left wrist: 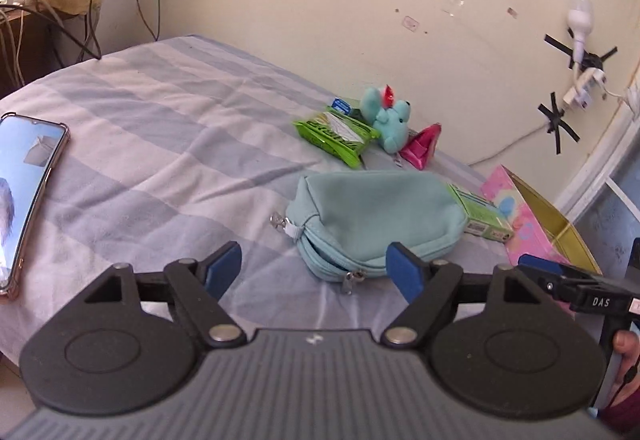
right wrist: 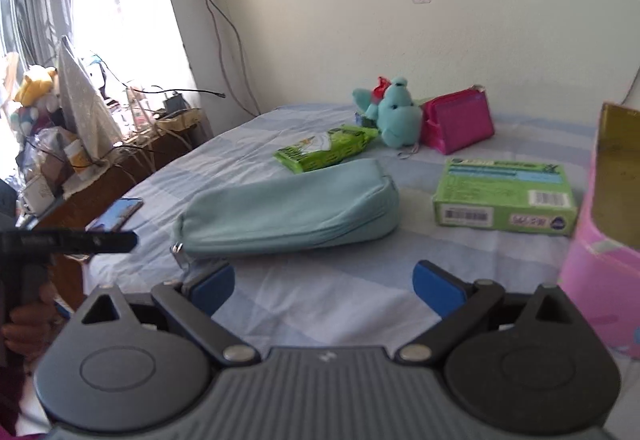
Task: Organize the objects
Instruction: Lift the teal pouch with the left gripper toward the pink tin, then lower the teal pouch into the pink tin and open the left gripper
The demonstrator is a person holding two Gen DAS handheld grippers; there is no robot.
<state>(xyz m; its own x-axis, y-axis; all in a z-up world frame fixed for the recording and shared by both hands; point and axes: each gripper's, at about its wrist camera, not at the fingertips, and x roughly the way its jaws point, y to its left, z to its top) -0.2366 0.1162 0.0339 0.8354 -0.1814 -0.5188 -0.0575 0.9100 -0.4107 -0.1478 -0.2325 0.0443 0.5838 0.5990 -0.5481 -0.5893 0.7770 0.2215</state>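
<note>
A light teal zip pouch (left wrist: 372, 216) lies on the striped bed; it also shows in the right wrist view (right wrist: 288, 212). My left gripper (left wrist: 314, 266) is open and empty just in front of the pouch's zip end. My right gripper (right wrist: 324, 286) is open and empty, a little short of the pouch. A green box (right wrist: 506, 194) lies right of the pouch and shows in the left wrist view (left wrist: 480, 212). Behind are a green packet (left wrist: 336, 136), a teal plush toy (left wrist: 390, 116) and a magenta pouch (right wrist: 458, 120). An open pink box (right wrist: 604, 240) with a gold inside stands at the right.
A phone (left wrist: 28, 196) lies on the bed at the left. The wall (left wrist: 360, 0) runs behind the bed, with a taped bulb and socket (left wrist: 580, 40). A cluttered desk with cables (right wrist: 80, 144) stands beside the bed's far end.
</note>
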